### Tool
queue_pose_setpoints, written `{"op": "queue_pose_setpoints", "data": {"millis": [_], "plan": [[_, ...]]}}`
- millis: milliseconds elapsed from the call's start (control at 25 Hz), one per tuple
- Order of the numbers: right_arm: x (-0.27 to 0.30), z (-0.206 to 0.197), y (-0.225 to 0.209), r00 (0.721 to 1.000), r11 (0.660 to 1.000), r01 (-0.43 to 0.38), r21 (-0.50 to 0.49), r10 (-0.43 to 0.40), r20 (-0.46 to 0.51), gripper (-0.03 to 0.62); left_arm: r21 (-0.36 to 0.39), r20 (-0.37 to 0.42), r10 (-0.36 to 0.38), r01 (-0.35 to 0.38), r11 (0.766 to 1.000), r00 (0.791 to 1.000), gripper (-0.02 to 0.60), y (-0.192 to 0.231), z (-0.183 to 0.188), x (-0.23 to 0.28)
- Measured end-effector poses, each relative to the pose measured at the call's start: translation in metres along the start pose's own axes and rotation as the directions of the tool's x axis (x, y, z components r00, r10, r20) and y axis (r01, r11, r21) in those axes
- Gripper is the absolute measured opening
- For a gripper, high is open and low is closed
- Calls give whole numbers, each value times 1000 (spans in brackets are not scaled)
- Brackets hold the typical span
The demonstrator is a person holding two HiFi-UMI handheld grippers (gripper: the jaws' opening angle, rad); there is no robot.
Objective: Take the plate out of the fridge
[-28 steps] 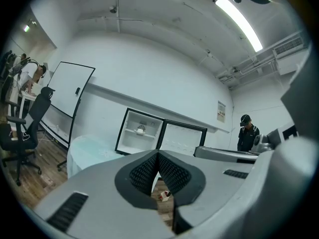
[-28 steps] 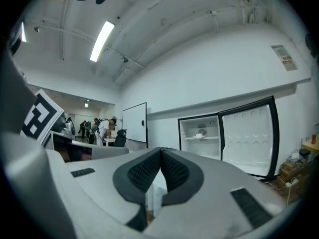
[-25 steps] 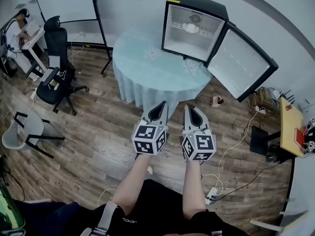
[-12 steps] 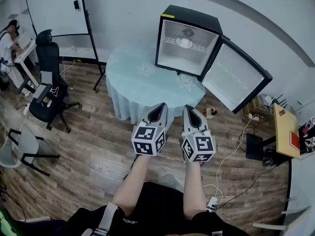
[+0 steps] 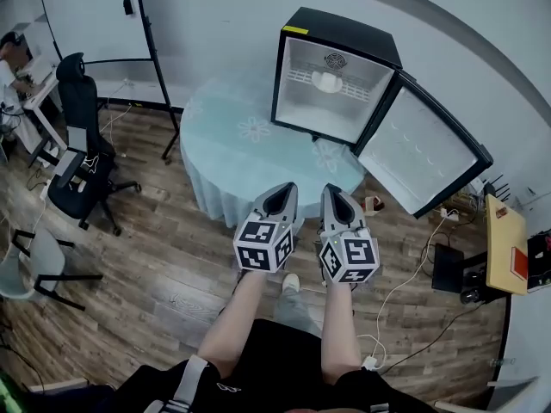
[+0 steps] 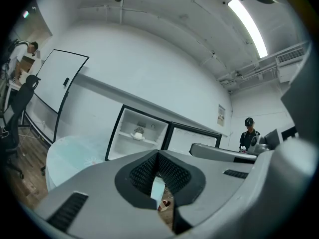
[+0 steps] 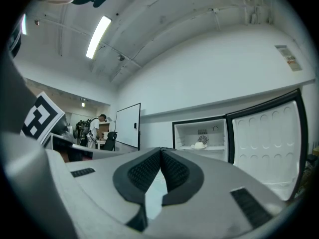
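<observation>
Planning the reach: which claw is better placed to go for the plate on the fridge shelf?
Probably the right claw: it lines up with the open fridge and the plate, while the left claw sits toward the fridge's left edge. Both are shut and well short of it.

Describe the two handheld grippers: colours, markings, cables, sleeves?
Left gripper and right gripper match: grey wedge-shaped claw with black textured pads, and a white cube bearing black square markers at the back. No cables show on either. Forearms are bare, no sleeves; the person wears black clothing.
</observation>
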State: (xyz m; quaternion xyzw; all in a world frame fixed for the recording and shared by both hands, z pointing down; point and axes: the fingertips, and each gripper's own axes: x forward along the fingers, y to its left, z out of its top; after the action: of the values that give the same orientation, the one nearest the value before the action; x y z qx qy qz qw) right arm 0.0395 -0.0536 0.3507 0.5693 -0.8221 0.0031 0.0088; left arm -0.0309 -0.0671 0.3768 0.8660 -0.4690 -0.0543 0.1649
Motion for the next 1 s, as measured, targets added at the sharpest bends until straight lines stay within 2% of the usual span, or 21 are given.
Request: {"op": "queue_pose_setpoints", "data": {"millis": [320,640,880,1000], "plan": [[77,-25,-77,998,997,-15,71,19,-55,0,-90,-64,29,-35,995,998,0,26,-11,104],[123,-38,-173,996,994,26,102,-17,-89,0,-117,-74,24,-32,993,997,0,20,-19,200],[157,-30,-184,997,992,-34,118,42,-62,0,-182,-35,34,-40,983,999,0,34,-8,230],[172,-38,-185,995,986,-51,162,63,-71,0,-212,-31,35,-41,977,999,0,42,-7,239]]}}
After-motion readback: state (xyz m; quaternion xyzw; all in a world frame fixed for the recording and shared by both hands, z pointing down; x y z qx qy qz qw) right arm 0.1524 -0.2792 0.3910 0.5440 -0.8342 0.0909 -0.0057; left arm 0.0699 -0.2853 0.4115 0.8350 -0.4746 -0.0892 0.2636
